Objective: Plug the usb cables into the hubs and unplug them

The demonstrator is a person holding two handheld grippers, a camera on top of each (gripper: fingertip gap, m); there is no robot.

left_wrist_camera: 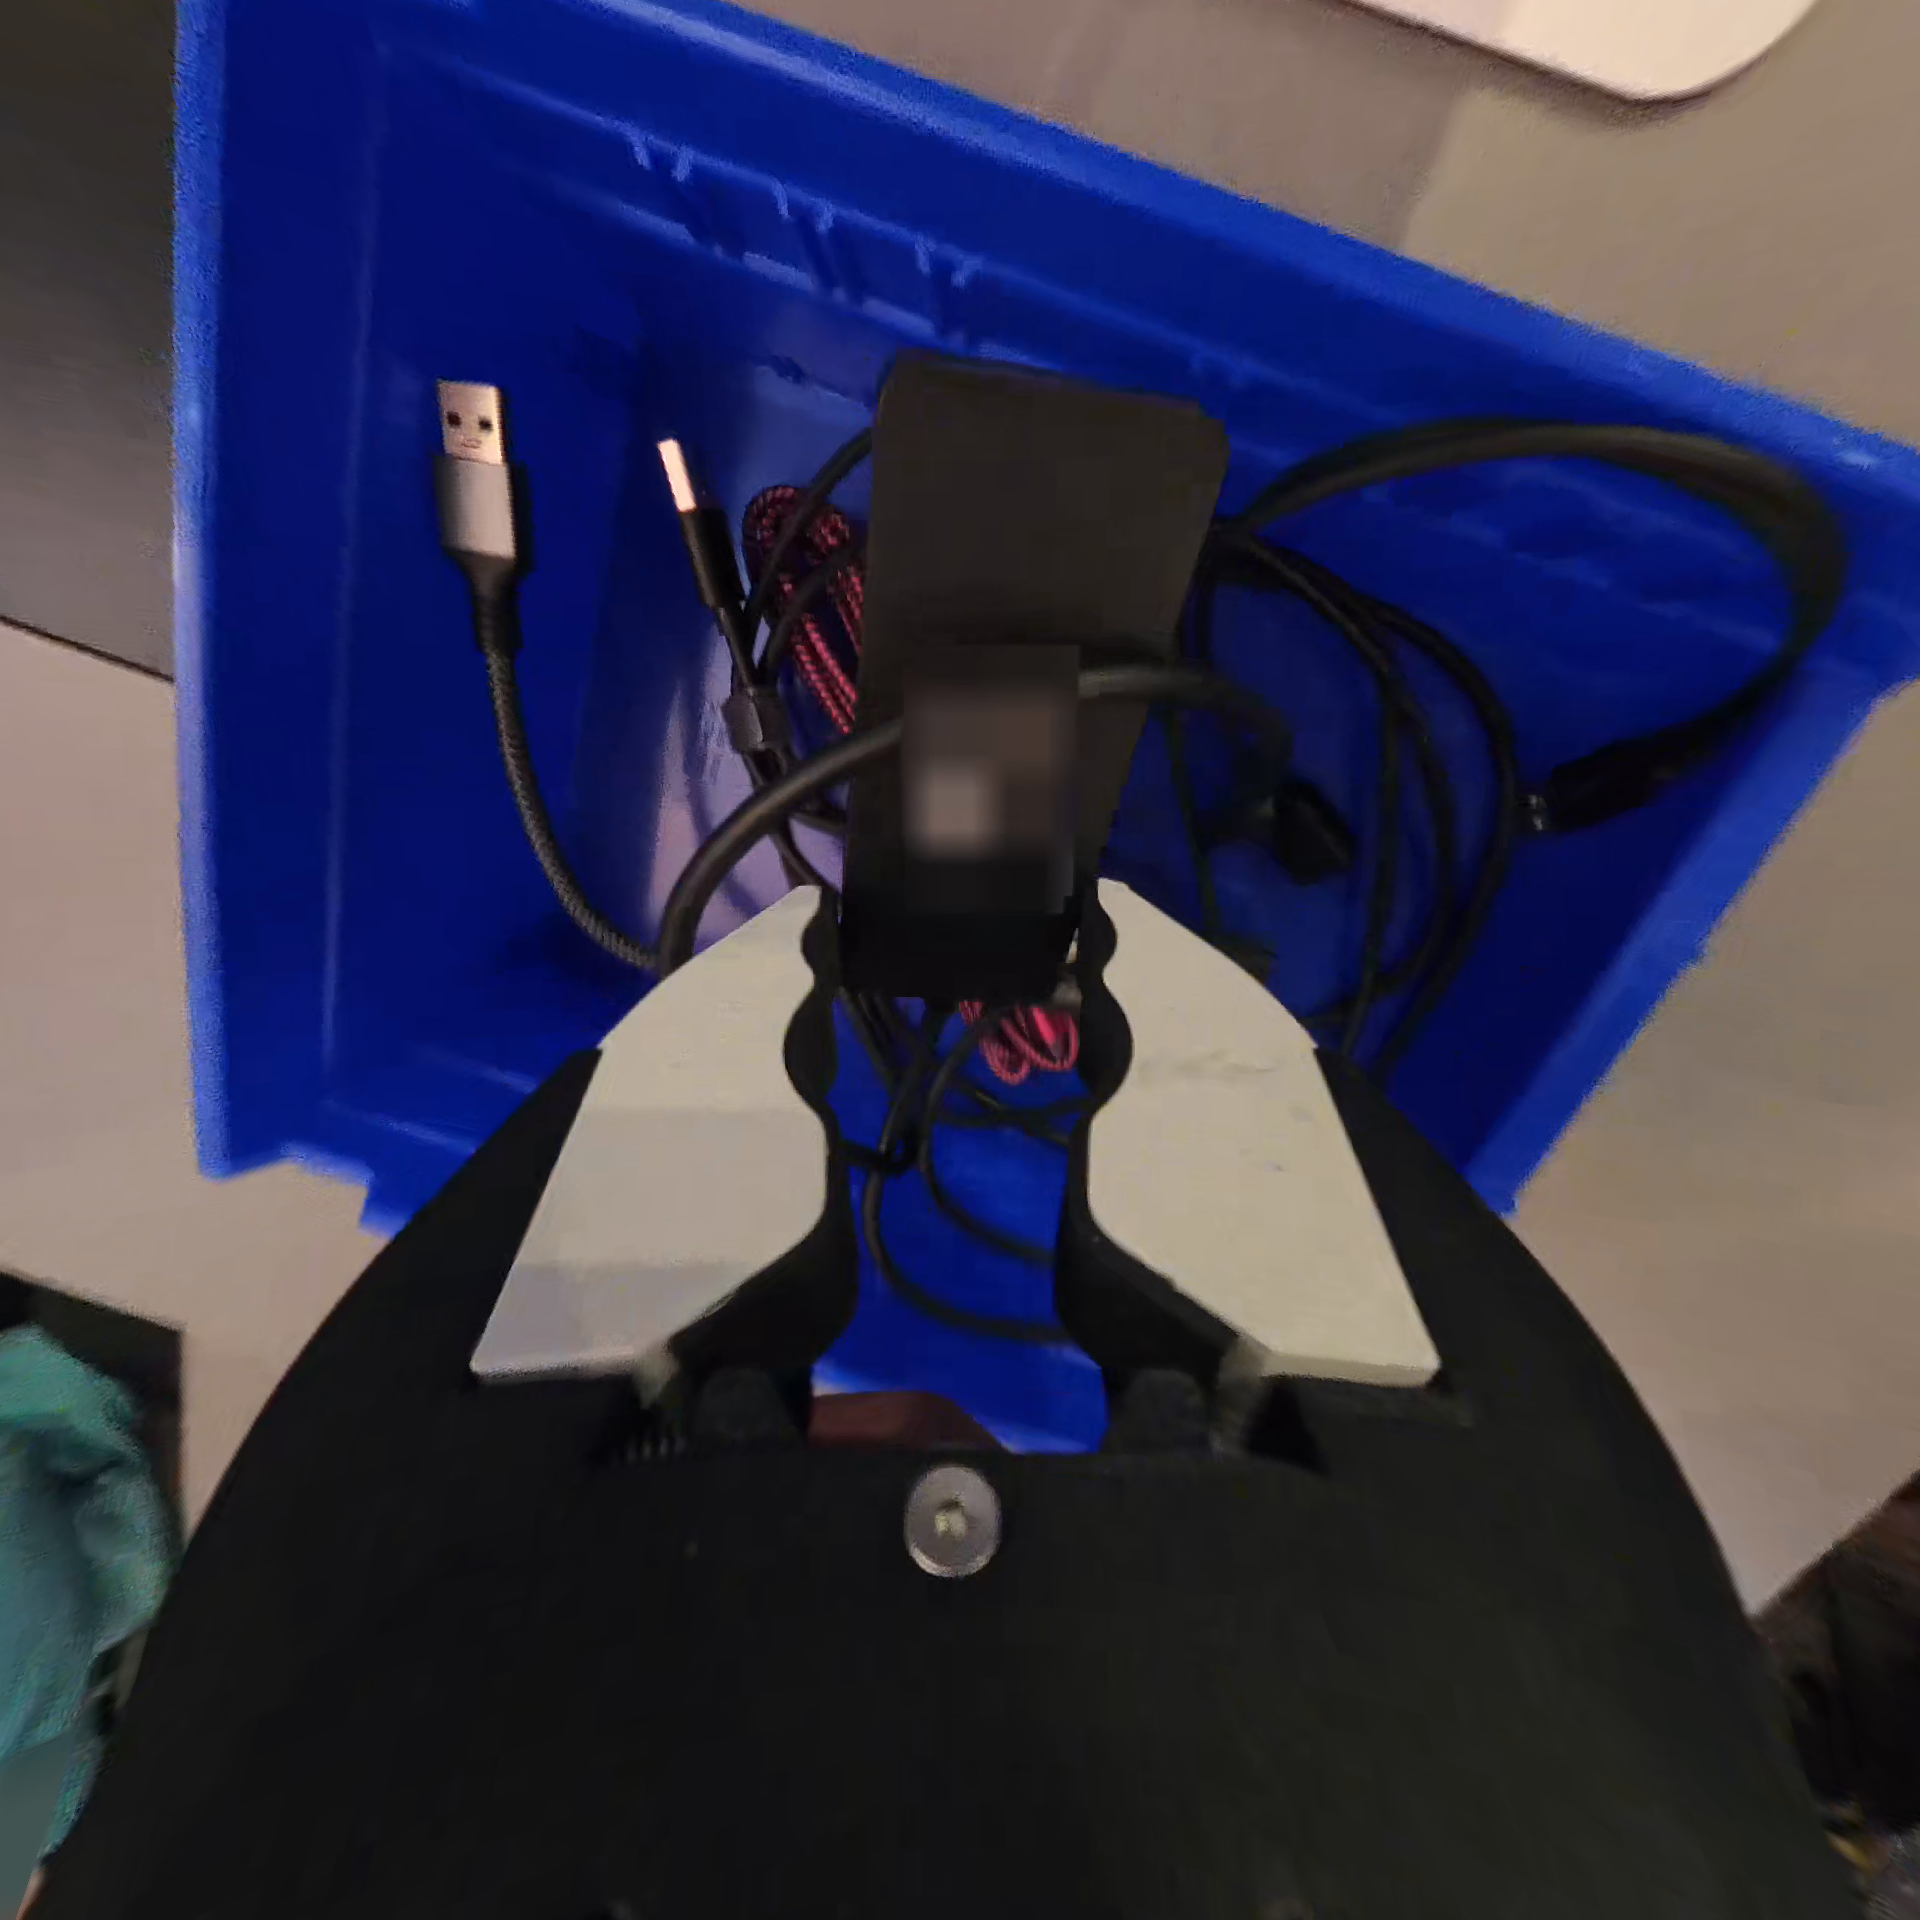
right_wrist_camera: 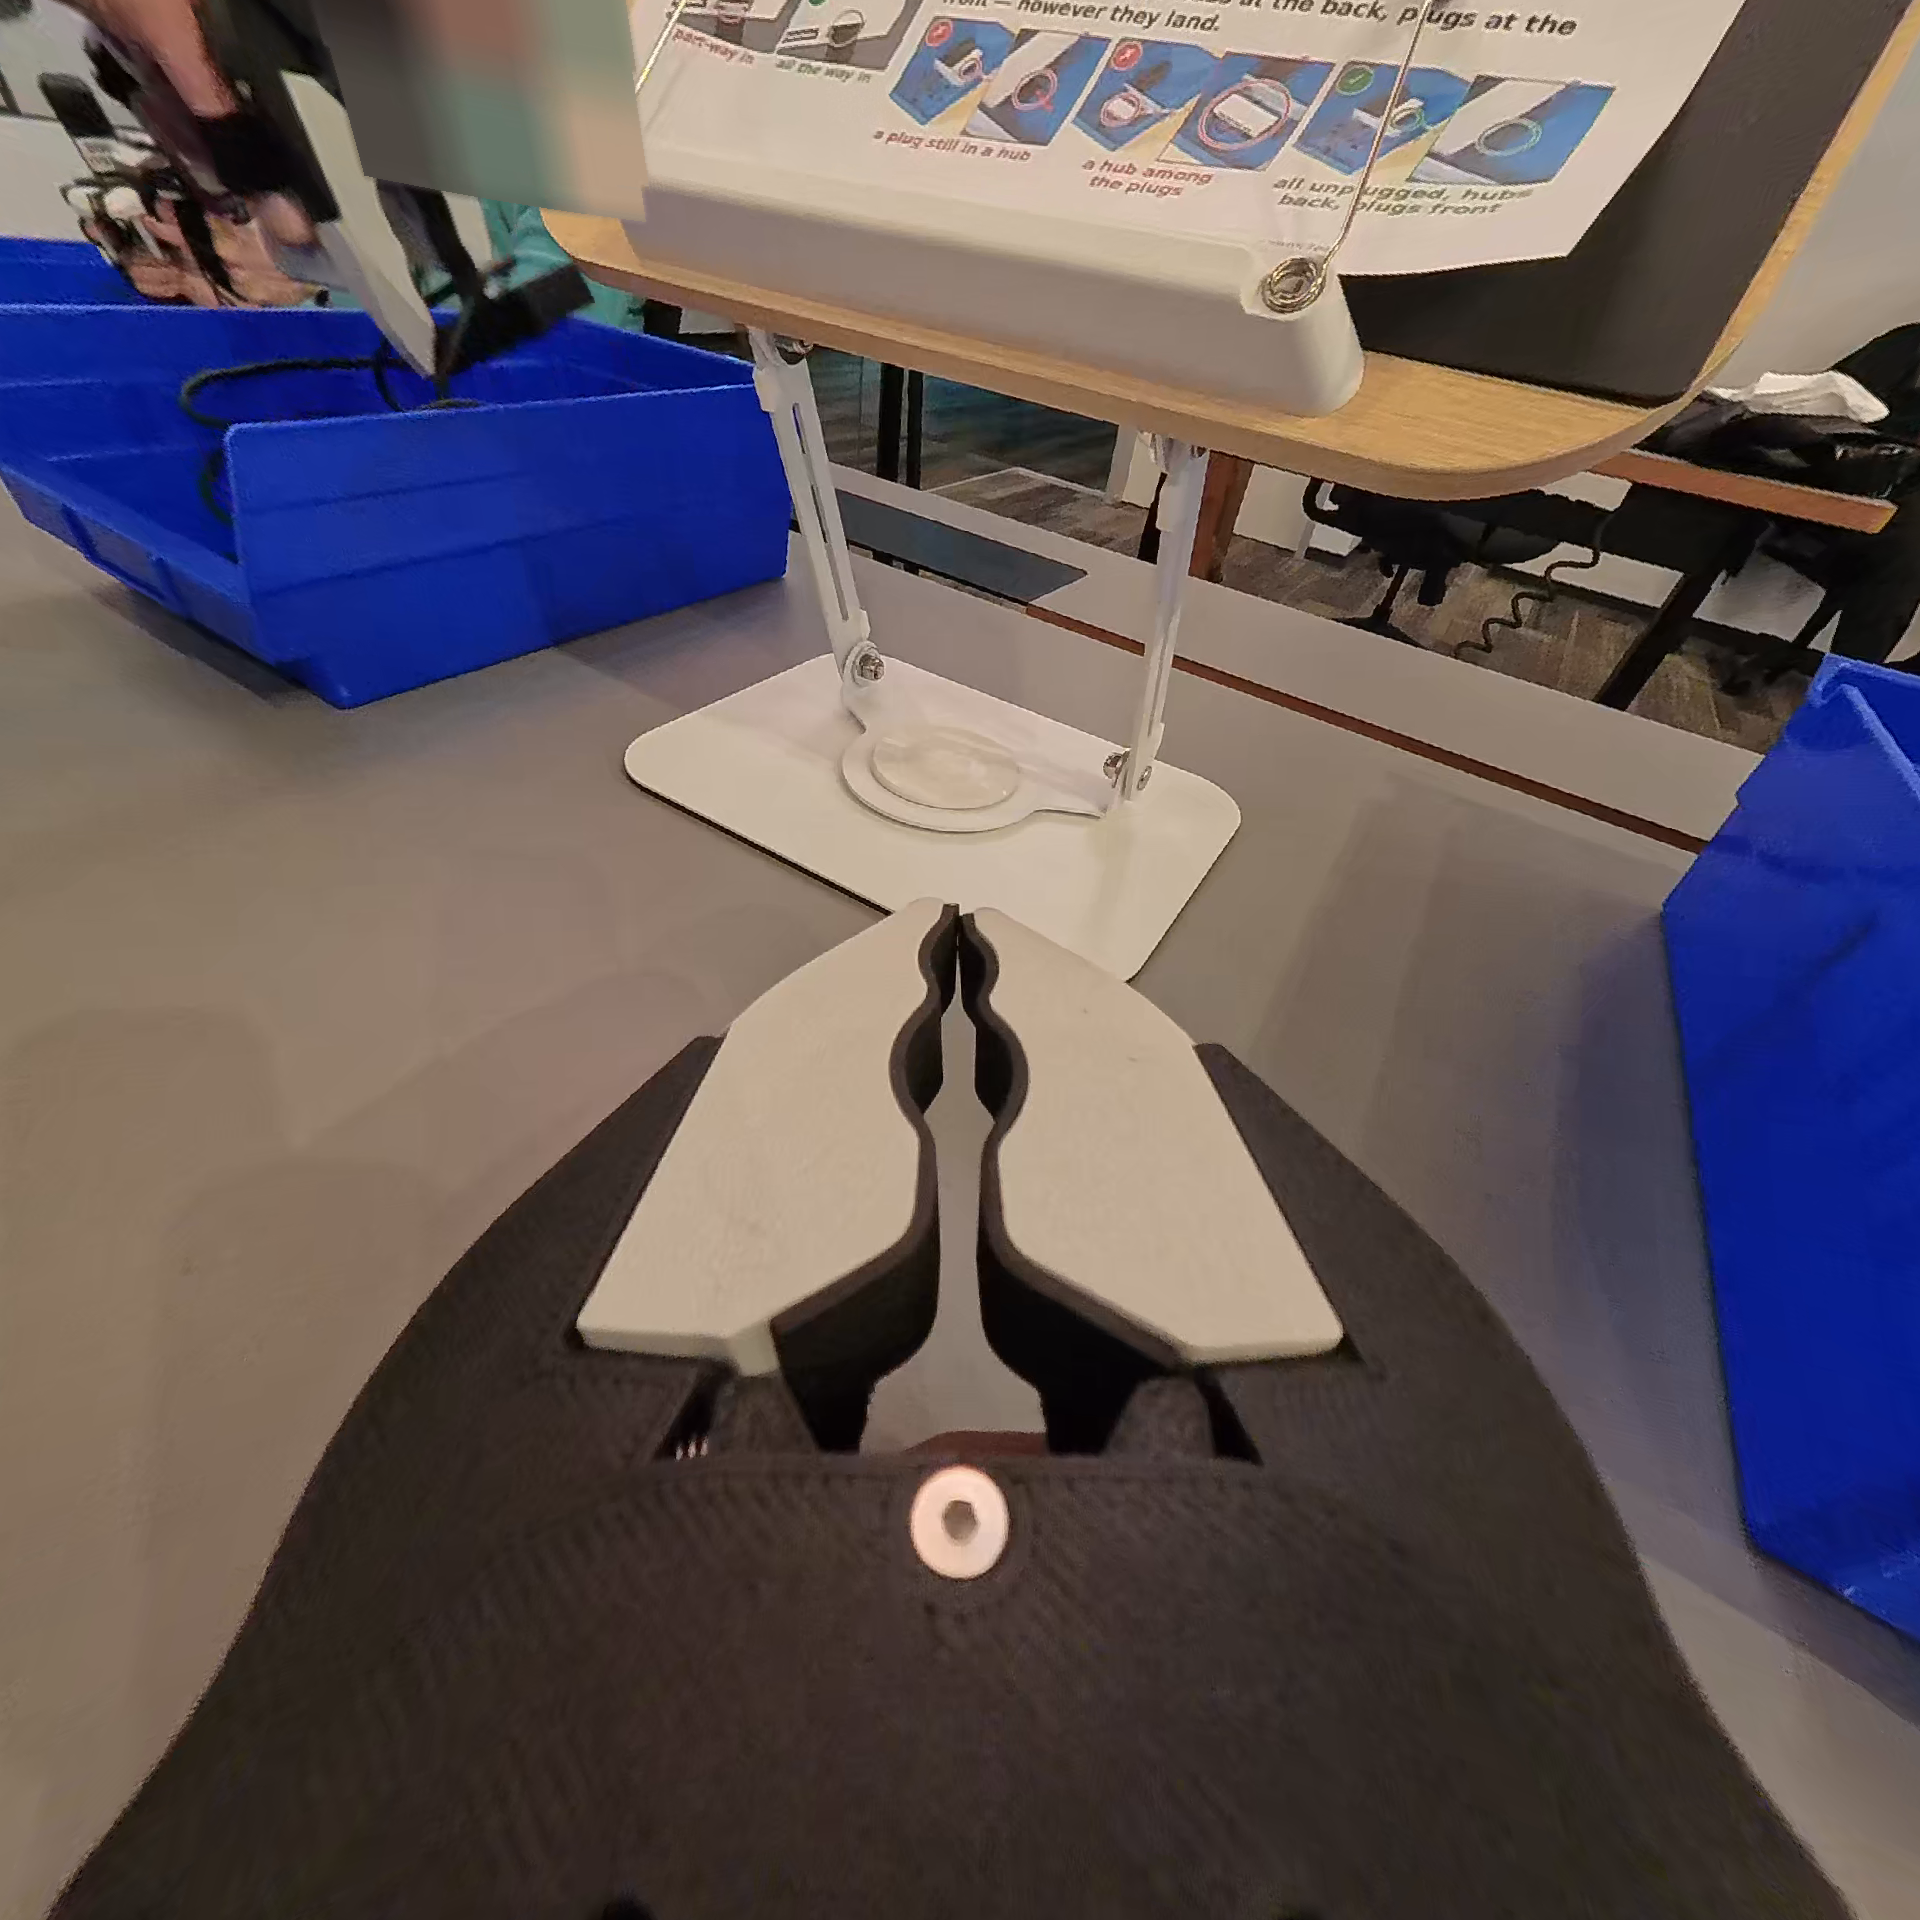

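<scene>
Here, left claw (left_wrist_camera: 951, 935) partly spread in the centre of the left wrist view, its 2 fingertips (left_wrist_camera: 753, 940) pinching the near end of a black hub (left_wrist_camera: 1023, 582). Hub raised and tilted above a tangle of black and red cables (left_wrist_camera: 805, 603) inside the blue bin (left_wrist_camera: 343, 644). 2 loose USB plugs (left_wrist_camera: 473, 421) lying upper left in the bin. Right claw (right_wrist_camera: 958, 920) pressed together, bare, low centre of its view over the grey worktop (right_wrist_camera: 312, 987), near a white stand base (right_wrist_camera: 1039, 862).

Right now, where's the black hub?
Left wrist view, centre: the black hub sits between the left gripper fingertips, raised over the cable tangle in the blue bin.
</scene>
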